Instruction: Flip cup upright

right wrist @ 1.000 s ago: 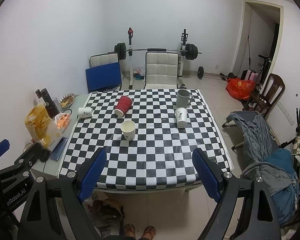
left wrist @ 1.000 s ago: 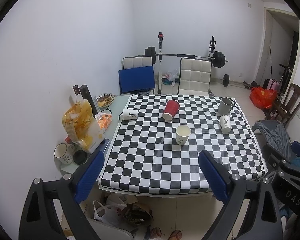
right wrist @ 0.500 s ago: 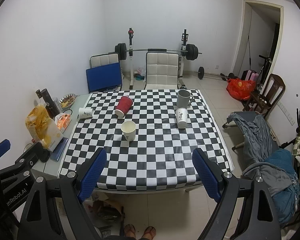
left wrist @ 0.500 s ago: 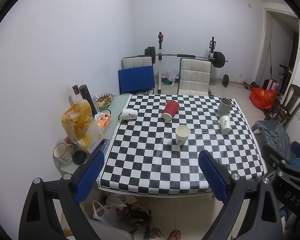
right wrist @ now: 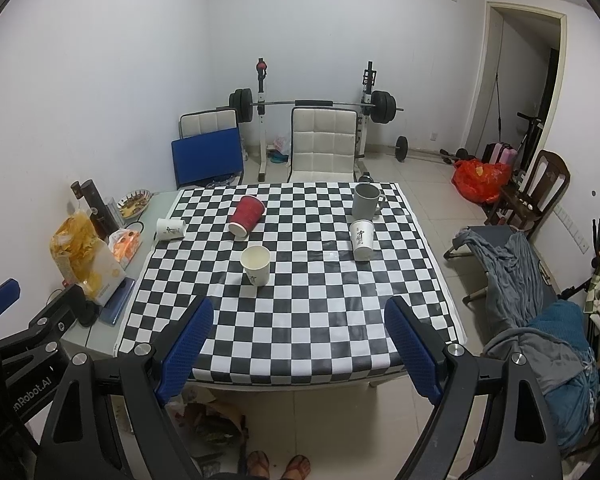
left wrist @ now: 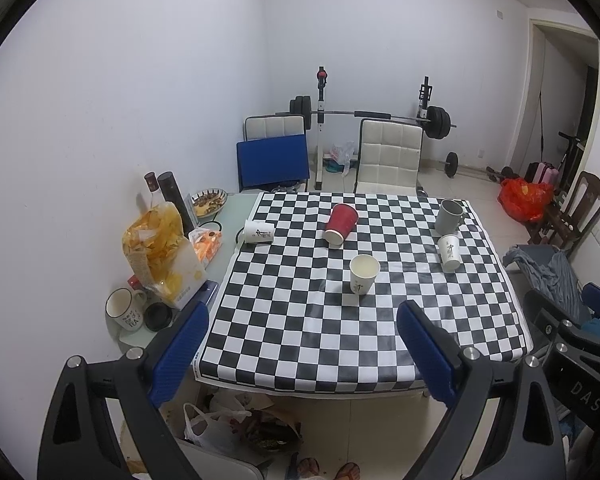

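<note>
A red paper cup (left wrist: 341, 220) (right wrist: 246, 216) lies on its side on the checkered tablecloth (left wrist: 300, 320) (right wrist: 300, 320), toward the far middle. A white paper cup (left wrist: 258, 232) (right wrist: 171, 229) lies on its side at the cloth's far left edge. Another white paper cup (left wrist: 449, 253) (right wrist: 361, 239) lies tipped at the right. A white cup (left wrist: 364, 274) (right wrist: 255, 265) stands upright in the middle. A grey mug (left wrist: 450, 215) (right wrist: 366, 201) stands upright at the far right. My left gripper (left wrist: 302, 354) and right gripper (right wrist: 298, 346) are both open and empty, held back above the table's near edge.
At the table's left edge stand a chip bag (left wrist: 160, 256), a white mug (left wrist: 122, 312), dark bottles (left wrist: 172, 196) and a snack bowl (left wrist: 209, 202). Chairs (left wrist: 390, 158) and a barbell rack (left wrist: 372, 114) stand behind the table. Clothes on a chair (right wrist: 516, 276) are at the right.
</note>
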`<state>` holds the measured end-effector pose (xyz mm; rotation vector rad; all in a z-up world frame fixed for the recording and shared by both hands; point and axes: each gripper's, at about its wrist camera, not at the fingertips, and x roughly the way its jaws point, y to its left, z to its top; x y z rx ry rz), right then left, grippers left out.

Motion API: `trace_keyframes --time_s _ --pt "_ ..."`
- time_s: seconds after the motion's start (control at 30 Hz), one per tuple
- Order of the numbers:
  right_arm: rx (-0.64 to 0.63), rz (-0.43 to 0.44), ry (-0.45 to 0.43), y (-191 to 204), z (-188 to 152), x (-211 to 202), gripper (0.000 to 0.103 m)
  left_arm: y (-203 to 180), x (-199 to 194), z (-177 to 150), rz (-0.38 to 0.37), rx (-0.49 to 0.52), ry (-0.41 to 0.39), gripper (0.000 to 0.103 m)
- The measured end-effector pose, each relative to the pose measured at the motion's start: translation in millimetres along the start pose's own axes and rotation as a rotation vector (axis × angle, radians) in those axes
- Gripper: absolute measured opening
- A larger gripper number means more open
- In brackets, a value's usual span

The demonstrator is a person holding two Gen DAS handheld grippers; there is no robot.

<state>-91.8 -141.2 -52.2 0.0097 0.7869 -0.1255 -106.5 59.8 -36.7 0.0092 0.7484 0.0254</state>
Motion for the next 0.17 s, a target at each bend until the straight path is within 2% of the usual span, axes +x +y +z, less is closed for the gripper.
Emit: trace_keyframes --time_s 0.17 --pt "-0.001 -0.001 0.000 -0.3 -0.4 0.0 0.089 -1.2 3.9 9.8 0.008 0.003 -0.006 0.096"
